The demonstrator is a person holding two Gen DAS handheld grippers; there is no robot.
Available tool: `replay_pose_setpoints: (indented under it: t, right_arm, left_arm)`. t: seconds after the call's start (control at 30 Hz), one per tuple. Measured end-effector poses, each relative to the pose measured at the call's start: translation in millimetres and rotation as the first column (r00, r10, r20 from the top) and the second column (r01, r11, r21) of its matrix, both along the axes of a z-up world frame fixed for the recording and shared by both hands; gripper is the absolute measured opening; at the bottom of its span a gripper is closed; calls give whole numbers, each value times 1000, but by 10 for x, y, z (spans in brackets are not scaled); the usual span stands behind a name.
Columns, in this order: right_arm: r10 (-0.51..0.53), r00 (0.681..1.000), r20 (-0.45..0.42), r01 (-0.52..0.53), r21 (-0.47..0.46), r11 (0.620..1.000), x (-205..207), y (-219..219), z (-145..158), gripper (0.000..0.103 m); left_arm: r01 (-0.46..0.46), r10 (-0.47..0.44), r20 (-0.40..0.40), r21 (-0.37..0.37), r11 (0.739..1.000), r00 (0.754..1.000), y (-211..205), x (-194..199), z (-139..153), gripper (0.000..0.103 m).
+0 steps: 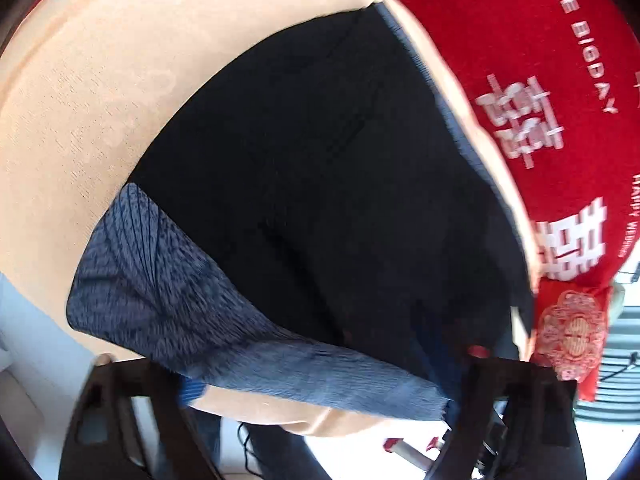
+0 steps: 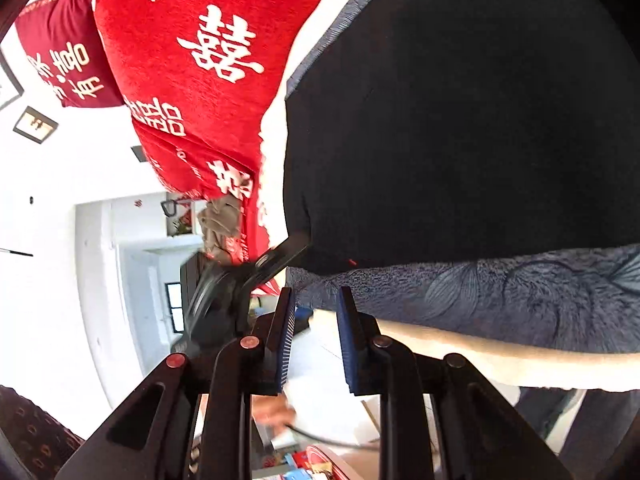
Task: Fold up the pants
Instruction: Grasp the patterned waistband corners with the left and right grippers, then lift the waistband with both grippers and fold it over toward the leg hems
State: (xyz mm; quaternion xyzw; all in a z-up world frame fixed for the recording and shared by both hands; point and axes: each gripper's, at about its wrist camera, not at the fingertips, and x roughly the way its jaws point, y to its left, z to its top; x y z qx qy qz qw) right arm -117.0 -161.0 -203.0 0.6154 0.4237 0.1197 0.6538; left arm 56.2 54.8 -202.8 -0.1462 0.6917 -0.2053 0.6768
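Observation:
Black pants [image 1: 320, 184] lie spread flat on a blue-grey patterned cloth [image 1: 160, 296] over a beige cushion [image 1: 80, 92]. They also fill the right wrist view [image 2: 460, 120]. My left gripper [image 1: 320, 412] sits at the near edge of the blue cloth with its jaws wide apart and nothing between them. It shows in the right wrist view [image 2: 280, 258] touching the pants' corner. My right gripper [image 2: 316, 312] is open with blue pads [image 2: 286, 336], empty, just off the edge of the blue cloth [image 2: 480, 292].
A red cover with white characters [image 1: 540, 80] lies beside the pants, also in the right wrist view [image 2: 192, 60]. A small red pouch [image 1: 572, 332] hangs at its end. White walls and a doorway [image 2: 120, 240] lie beyond the cushion edge.

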Motion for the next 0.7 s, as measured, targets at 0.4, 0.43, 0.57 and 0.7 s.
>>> replay_pose_setpoints:
  t: [0.4, 0.43, 0.57, 0.7]
  right_arm:
    - [-154, 967, -202, 166, 40, 985, -901, -297, -490, 59]
    - [-177, 965, -195, 190, 50, 981, -938, -322, -536, 59]
    - [-264, 951, -161, 288, 150, 946, -992, -381, -641, 59]
    - [-376, 901, -218, 415, 179, 892, -1077, -486, -622, 4]
  left_arm:
    - [156, -155, 25, -28, 987, 988, -44, 33, 71, 27]
    - [169, -169, 27, -30, 985, 985, -38, 15, 80, 27]
    - [196, -192, 61, -71, 978, 979, -10, 20, 110, 27]
    - [230, -229, 57, -28, 973, 972, -72, 29, 79, 27]
